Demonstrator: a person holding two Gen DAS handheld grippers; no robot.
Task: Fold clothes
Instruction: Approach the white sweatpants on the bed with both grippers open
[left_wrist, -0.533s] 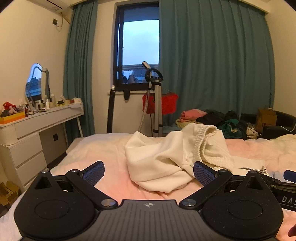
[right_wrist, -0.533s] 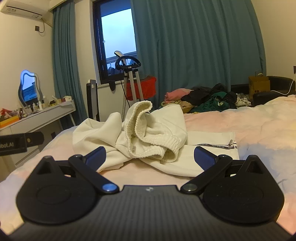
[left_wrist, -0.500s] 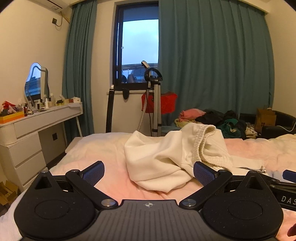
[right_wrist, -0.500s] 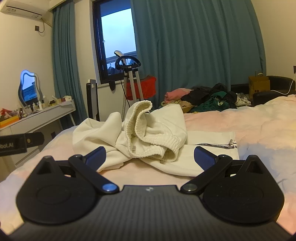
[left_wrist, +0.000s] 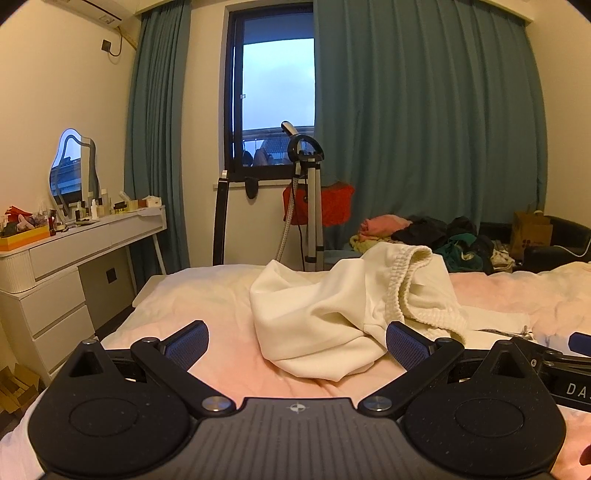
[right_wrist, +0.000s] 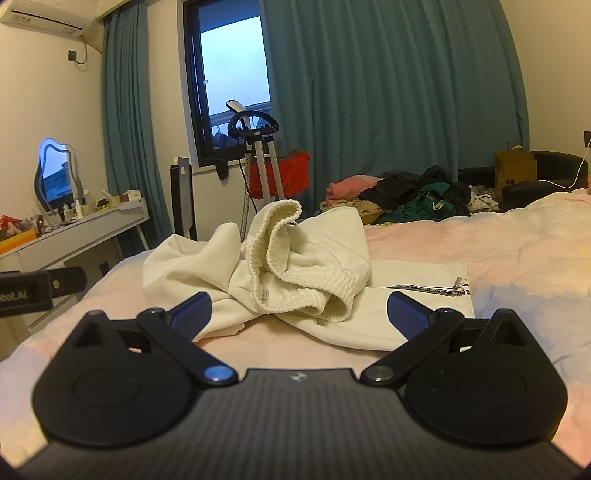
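Observation:
A cream-white garment (left_wrist: 332, 310) with a ribbed band lies crumpled on the pink bed (left_wrist: 229, 354); it also shows in the right wrist view (right_wrist: 288, 273), with a flat part and a zip to its right. My left gripper (left_wrist: 297, 343) is open and empty, low over the bed just in front of the garment. My right gripper (right_wrist: 299, 314) is open and empty, also just short of the garment. The right gripper's body (left_wrist: 561, 373) shows at the left view's right edge; the left gripper's body (right_wrist: 33, 290) shows at the right view's left edge.
A white dresser (left_wrist: 74, 266) with a mirror and bottles stands left of the bed. A garment steamer stand (left_wrist: 310, 206) stands by the window. A pile of clothes (right_wrist: 406, 199) lies beyond the bed's far edge. A cardboard box (right_wrist: 515, 170) sits on a dark seat at the right.
The left wrist view has shifted very slightly to the right. The garment and both grippers' jaws look the same.

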